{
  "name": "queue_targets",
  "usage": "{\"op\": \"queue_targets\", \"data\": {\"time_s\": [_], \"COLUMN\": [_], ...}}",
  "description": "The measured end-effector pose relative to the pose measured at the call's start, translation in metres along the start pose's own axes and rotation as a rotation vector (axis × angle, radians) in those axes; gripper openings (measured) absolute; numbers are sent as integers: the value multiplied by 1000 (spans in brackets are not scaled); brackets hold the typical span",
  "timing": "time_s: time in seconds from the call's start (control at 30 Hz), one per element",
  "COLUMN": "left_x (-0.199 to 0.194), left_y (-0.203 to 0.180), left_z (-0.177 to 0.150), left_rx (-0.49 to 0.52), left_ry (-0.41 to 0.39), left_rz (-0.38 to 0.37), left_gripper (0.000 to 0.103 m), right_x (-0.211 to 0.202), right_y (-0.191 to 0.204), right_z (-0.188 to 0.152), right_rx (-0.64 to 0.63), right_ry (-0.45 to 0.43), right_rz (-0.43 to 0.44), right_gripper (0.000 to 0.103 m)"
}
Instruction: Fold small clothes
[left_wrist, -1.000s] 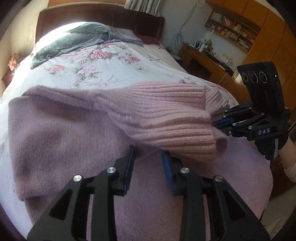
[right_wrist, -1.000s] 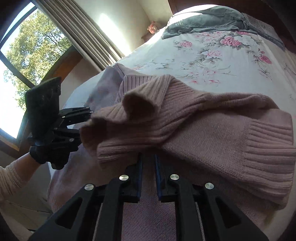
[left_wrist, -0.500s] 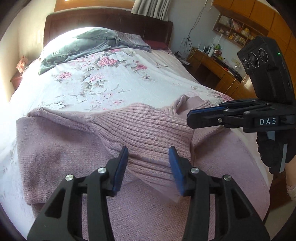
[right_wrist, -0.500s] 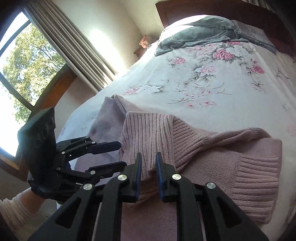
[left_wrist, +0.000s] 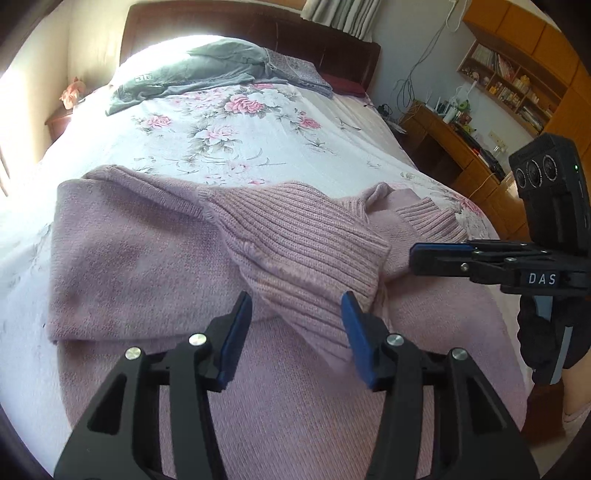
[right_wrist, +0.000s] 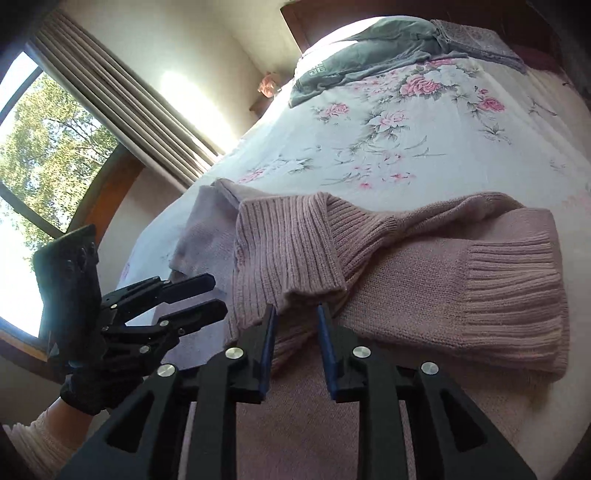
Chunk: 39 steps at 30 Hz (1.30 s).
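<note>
Sweater (left_wrist: 155, 266) lies flat on the bed (left_wrist: 229, 147), at the near end, pink knit, on the floral cover. Both sleeves are folded in across the body – the ribbed sleeve (left_wrist: 303, 251) crosses the chest from my left, and its cuff end sits between the tips of my left gripper (left_wrist: 297, 317). The second cuff (right_wrist: 513, 288) lies flat on the right side of the body, well seen in the right wrist view.

Left gripper: jaws wide apart, blue pads either side of the sleeve cuff, nothing clamped. I cannot tell whether the pads touch the knit; they sit just above or at it.

Right gripper (right_wrist: 295, 319): jaws parted, a moderate gap, holding nothing. Its tips are just beside the folded edge of the ribbed sleeve, cloth hem right in front of the gap. In the left wrist view I see the right gripper (left_wrist: 415, 254) side-on, by the sleeve end on the right, so its opening is not readable there.

In the right wrist view the left gripper (right_wrist: 216, 295) shows at the left edge of the sweater with its two fingers apart, held by a gloved hand (right_wrist: 88, 391) with a pale knit sleeve cuff at the wrist.

Elsewhere – a grey garment (left_wrist: 184, 77) lies at the head of the bed by the dark headboard; window (right_wrist: 33, 155) and curtain on the left side of the room; wooden desk (left_wrist: 443, 136) and shelves on the right
</note>
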<state>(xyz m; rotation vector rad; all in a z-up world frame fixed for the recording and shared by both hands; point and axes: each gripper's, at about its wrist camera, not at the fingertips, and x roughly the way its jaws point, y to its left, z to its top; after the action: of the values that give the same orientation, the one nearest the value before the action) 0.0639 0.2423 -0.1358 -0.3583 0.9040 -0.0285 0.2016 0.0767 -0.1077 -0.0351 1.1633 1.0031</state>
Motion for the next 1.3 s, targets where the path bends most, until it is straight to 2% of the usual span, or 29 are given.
{"op": "queue_targets", "data": {"time_s": [0.13, 0.3, 0.37, 0.43, 0.5, 0.6, 0.83, 1.0, 1.3], "left_x": [-52, -98, -112, -127, -139, -152, -170, -165, -172], "left_y": [2, 20, 27, 36, 44, 49, 53, 48, 50], "left_z": [-39, -108, -137, -163, -186, -211, -247, -268, -290], "left_rx": [-13, -116, -154, -197, -246, -273, -312, -316, -380], "left_ry": [3, 86, 121, 142, 162, 188, 214, 256, 239], "left_rz": [92, 179, 220, 254, 258, 305, 320, 315, 233], "left_gripper": [62, 63, 63, 63, 63, 63, 64, 66, 69], "right_x": [-55, -103, -115, -123, -128, -135, -144, -140, -123], "right_y": [8, 13, 13, 11, 9, 5, 5, 6, 3], "right_z": [-43, -112, -140, -167, -190, -218, -262, -284, -306], "right_rx": [-14, -3, 14, 30, 58, 97, 133, 143, 172], "right_ry": [-39, -47, -46, -31, -8, 18, 50, 74, 111], "right_rz": [-16, -76, -116, -144, -148, -158, -188, -184, -173], "right_gripper": [34, 38, 45, 45, 45, 45, 46, 46, 46]}}
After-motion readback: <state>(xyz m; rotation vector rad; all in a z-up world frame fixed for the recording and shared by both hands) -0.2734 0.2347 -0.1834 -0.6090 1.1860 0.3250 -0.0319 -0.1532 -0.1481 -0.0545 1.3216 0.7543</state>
